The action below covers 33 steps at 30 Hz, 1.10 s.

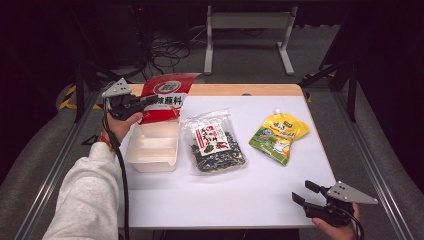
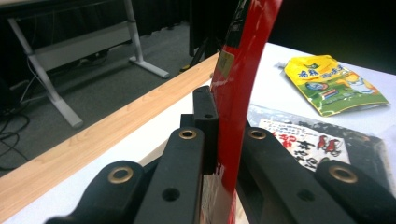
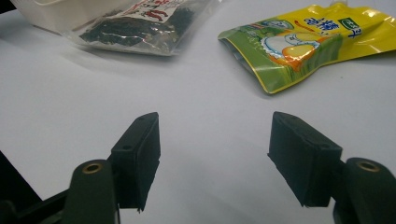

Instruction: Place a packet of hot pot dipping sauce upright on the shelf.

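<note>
My left gripper (image 1: 145, 101) is shut on a red and white packet (image 1: 165, 95), holding it on edge above the far end of a cream plastic box (image 1: 152, 145). In the left gripper view the red packet (image 2: 236, 84) stands pinched between the black pads (image 2: 205, 126). My right gripper (image 1: 306, 192) hovers open near the table's front right corner, with nothing between its fingertips (image 3: 140, 154). A clear bag of dark dried bits (image 1: 215, 142) lies mid-table, and a yellow-green spout pouch (image 1: 279, 135) lies to its right.
The white table top (image 1: 240, 195) has a wooden strip (image 1: 240, 90) along its far edge. A grey metal frame (image 1: 247, 35) and cables lie on the floor beyond. Aluminium rails run along both sides of the table.
</note>
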Each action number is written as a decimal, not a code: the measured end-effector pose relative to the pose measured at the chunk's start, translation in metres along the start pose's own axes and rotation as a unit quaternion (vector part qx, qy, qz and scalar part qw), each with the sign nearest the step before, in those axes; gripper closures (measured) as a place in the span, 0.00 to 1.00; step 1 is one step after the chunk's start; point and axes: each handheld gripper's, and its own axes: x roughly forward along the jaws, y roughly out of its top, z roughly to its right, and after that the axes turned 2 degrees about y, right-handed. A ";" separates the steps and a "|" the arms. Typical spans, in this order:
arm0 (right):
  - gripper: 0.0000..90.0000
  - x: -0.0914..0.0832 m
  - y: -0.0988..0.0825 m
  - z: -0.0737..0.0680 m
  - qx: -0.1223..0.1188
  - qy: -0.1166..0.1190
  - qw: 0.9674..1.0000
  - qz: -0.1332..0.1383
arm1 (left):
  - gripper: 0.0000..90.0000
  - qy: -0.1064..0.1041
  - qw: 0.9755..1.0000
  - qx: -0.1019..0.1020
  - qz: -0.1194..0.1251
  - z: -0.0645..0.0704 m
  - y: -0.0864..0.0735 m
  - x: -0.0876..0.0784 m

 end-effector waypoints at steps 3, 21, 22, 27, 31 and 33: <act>0.38 -0.001 -0.003 -0.001 0.003 -0.002 1.000 -0.003 | 1.00 -0.003 1.000 -0.002 -0.002 -0.005 -0.004 0.006; 0.38 -0.004 -0.005 -0.003 0.002 -0.008 1.000 -0.008 | 0.92 0.022 0.998 -0.008 -0.057 -0.022 -0.024 0.012; 0.38 -0.003 -0.004 -0.003 0.002 -0.006 1.000 -0.010 | 0.93 0.025 0.998 -0.005 -0.063 -0.022 -0.025 0.011; 0.38 -0.001 -0.003 -0.003 -0.001 -0.006 1.000 -0.015 | 0.96 0.035 0.996 0.000 -0.083 -0.026 -0.031 0.002; 0.38 0.000 -0.001 -0.002 0.002 -0.008 1.000 -0.015 | 1.00 0.035 0.995 -0.006 -0.091 -0.026 -0.037 0.002; 0.38 0.001 -0.001 -0.002 0.001 -0.008 1.000 -0.016 | 1.00 0.041 0.994 -0.005 -0.097 -0.025 -0.039 0.004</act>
